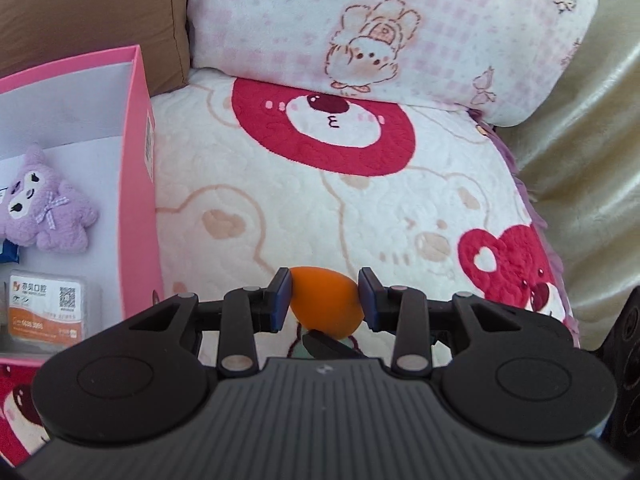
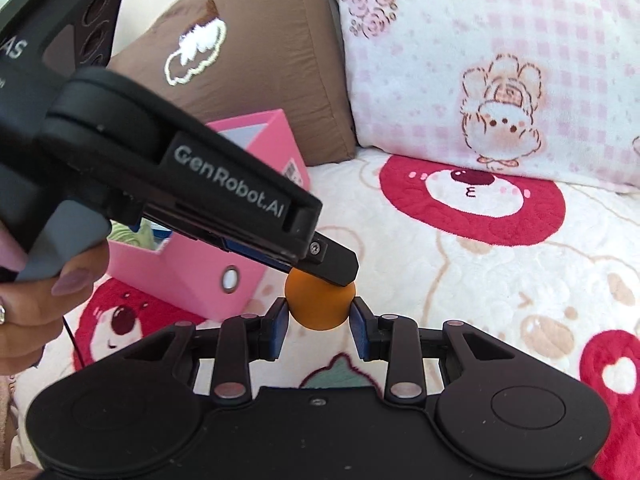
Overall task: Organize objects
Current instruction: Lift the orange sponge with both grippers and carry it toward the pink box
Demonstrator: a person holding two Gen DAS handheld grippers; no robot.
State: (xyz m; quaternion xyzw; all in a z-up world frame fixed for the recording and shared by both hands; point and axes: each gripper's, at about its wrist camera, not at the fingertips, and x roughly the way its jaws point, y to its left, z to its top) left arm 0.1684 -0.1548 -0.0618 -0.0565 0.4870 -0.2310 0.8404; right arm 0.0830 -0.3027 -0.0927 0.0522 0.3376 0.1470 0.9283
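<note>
Orange egg-shaped sponge (image 1: 326, 300), one only, sits at bottom centre of both wrist views, pinched by both grippers at once. Left gripper (image 1: 325, 298): two blue pads pressed on the sponge's left and right sides, jaws narrowed onto it. Right gripper (image 2: 320, 312): same, its two blue pads squeeze the sponge (image 2: 320, 304) from either side. In the right wrist view the left gripper (image 2: 320, 276) comes in from the upper left, its black finger lying across the top of the sponge. One hand (image 2: 36, 312) at the left edge of that view grips its grey handle. Sponge is held above the bear-print blanket (image 1: 360, 216); contact with the blanket cannot be told.

One pink box (image 1: 138, 184) at left of the left wrist view, open top, white inside. Inside it, counted: one purple plush toy (image 1: 48, 204), one clear packet with an orange-and-white card (image 1: 50, 308), one blue item (image 1: 8, 252) mostly cut off by the frame edge. The pink box (image 2: 200, 276) also shows centre-left in the right wrist view, partly behind the left gripper.

Two pillows at the top: one brown pillow (image 2: 256, 72), one pink checked pillow (image 1: 400, 28) with a cartoon animal print. One cream curtain-like fabric (image 1: 580, 152) at the right edge.
</note>
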